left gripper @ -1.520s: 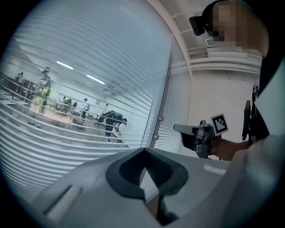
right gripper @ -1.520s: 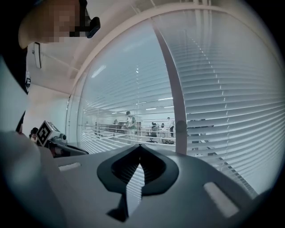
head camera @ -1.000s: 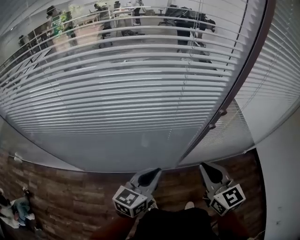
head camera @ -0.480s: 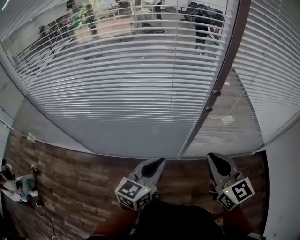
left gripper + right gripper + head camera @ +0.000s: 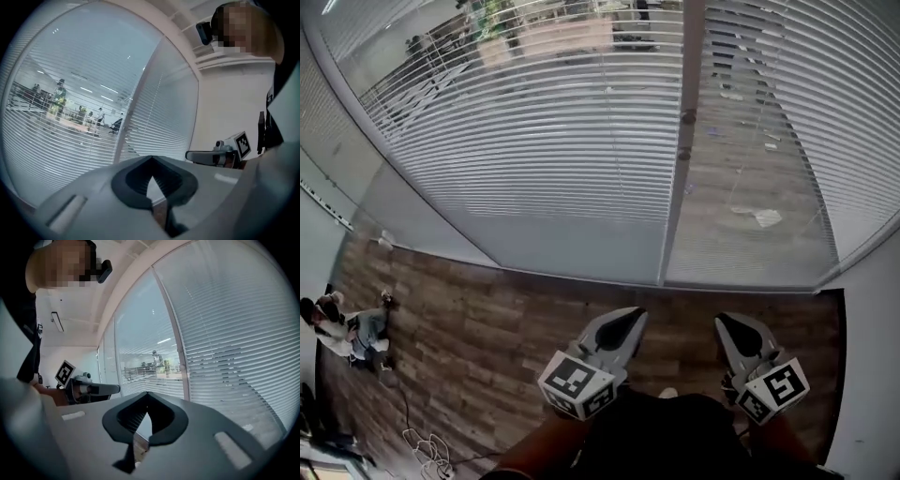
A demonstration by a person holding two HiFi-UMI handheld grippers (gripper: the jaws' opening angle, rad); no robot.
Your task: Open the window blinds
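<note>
Only the head view takes in the wooden floor (image 5: 487,328), a person (image 5: 342,323) crouched at its far left edge, and a loose cable (image 5: 422,441) lying on the near left. It also shows both tools from above. The left gripper (image 5: 622,325) and the right gripper (image 5: 737,330) are held side by side, well apart from the window and pointing toward it. The gripper views show instead the ceiling (image 5: 187,16), the plain wall (image 5: 225,108) on the right, and the other tool off to the side. In each of them the jaws are pressed together at the tips with nothing between.

The blinds (image 5: 562,141) hang at the far side of the floor, across two panes split by an upright post (image 5: 673,197). They are let down almost full length and end above a plain grey band (image 5: 572,248). The white slats lie nearly flat, and the gaps let a bright room with desks and people show through. A thin cord (image 5: 614,141) hangs over the left pane.
</note>
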